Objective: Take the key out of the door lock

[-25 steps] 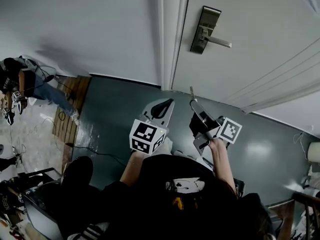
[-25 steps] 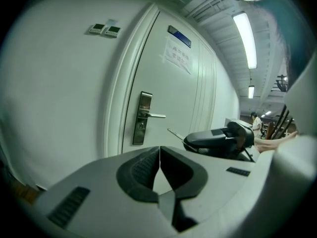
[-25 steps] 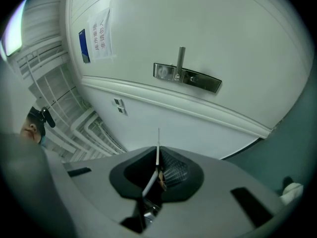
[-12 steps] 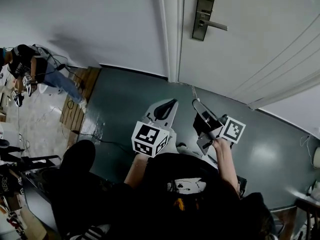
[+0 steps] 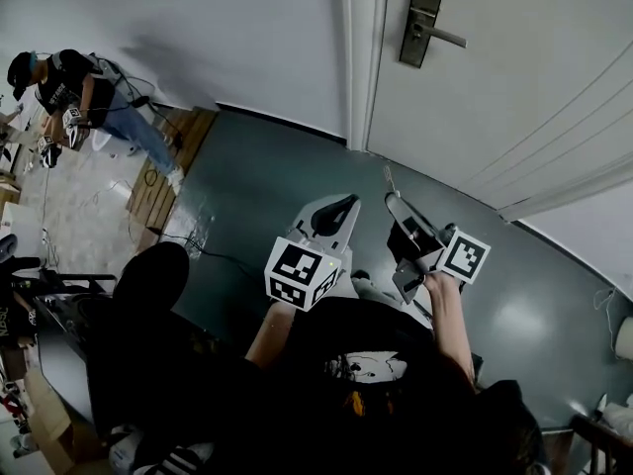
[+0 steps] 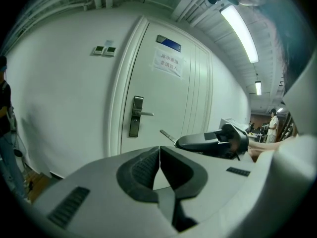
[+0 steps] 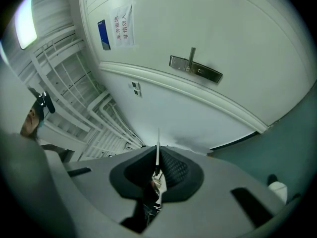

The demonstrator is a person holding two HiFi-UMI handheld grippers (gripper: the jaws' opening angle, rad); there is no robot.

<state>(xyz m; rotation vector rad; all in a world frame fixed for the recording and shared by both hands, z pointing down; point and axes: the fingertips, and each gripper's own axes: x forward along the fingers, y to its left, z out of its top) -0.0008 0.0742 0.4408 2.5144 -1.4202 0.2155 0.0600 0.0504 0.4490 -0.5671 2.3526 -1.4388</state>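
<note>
Fingers of my right gripper pinch the key, already out and well apart from the door lock. My left gripper is closed on nothing. I'd hold that pinch firm and level, so the thin blade can't slip.

The door is smooth and white-painted, with a soft satin sheen. Its lock plate and lever are brushed grey metal. A paper notice lies flat on the door. The floor is dark teal and glossy — lights mirror in it. The left hand-held gripper and right hand-held gripper have pale grey matt plastic shells and dark ribbed pads. The key is thin bare metal.
</note>
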